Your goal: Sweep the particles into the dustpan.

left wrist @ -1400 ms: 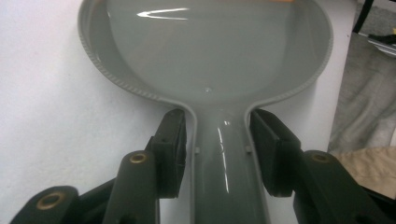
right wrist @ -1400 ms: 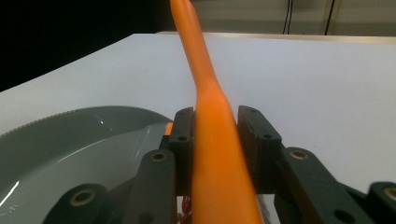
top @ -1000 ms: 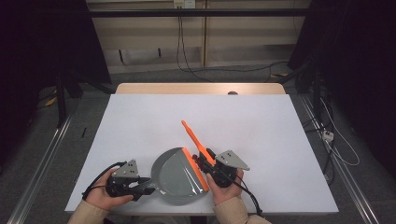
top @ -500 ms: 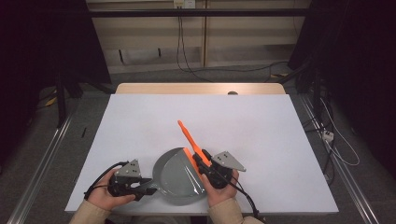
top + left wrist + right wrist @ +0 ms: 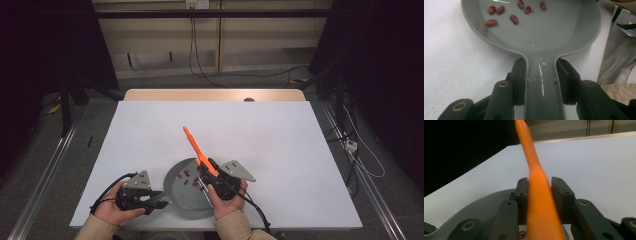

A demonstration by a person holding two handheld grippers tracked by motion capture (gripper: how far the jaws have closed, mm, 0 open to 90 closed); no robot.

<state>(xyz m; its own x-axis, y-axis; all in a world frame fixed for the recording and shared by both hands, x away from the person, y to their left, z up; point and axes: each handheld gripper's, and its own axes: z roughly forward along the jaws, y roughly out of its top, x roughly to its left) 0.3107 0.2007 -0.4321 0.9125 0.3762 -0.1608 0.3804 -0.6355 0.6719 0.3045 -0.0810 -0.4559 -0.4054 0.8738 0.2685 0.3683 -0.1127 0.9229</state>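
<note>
1. Since a second ago, the orange tool tips a bit more left; the right claw stays clamped on it.
2. Left claw grips the grey pan handle, lower centre of the bench.
3. Beans sit under the tool's lower end; its long axis runs up-left.

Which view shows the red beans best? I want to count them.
The left gripper view: the beans lie large and separate in the grey pan. The high view shows tiny specks; the right gripper view, one bean.

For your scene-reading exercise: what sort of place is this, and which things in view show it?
Probably a lab or recording room, not a kitchen: a plain white table, loose cables on the floor, dark curtains at the sides.
</note>
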